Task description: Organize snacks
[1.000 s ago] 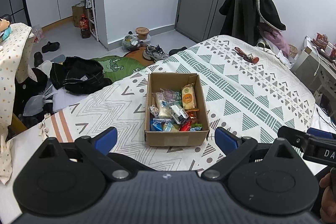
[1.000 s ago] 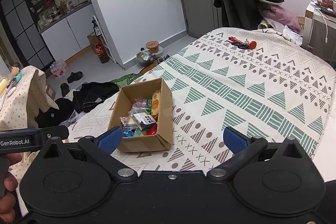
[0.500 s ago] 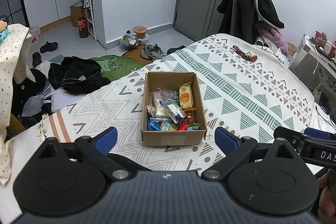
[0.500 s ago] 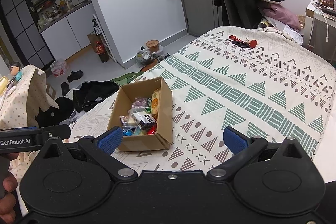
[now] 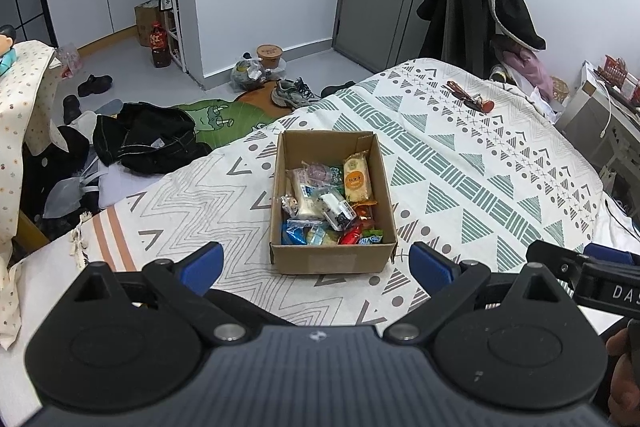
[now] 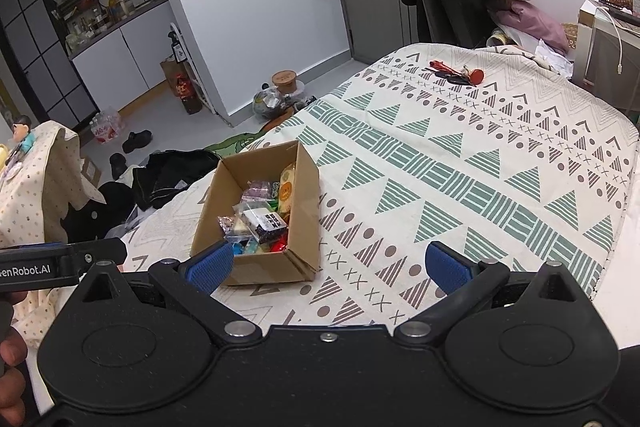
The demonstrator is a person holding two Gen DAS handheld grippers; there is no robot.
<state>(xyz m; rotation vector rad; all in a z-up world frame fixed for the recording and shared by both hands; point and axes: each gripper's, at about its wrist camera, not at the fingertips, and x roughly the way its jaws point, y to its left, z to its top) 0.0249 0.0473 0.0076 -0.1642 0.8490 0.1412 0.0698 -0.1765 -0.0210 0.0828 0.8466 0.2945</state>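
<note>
One box (image 5: 333, 259) of snacks (image 5: 328, 205) on bed (image 5: 480, 179). Both grippers, left (image 5: 316, 265) and right (image 6: 326, 263), spread, empty. Readable: "enRobot.AI", "DAS".

Left gripper (image 6: 60, 267) arm, seen from my right wrist camera: white lettering, "enRobot.AI", first letter cut off at the frame edge.
Right gripper (image 5: 600, 287) arm, seen from my left wrist camera: white letters "DA", the rest runs out of frame.
Snack packets (image 5: 328, 203) in the cardboard box (image 5: 332, 259): printing too small for me to read.
</note>
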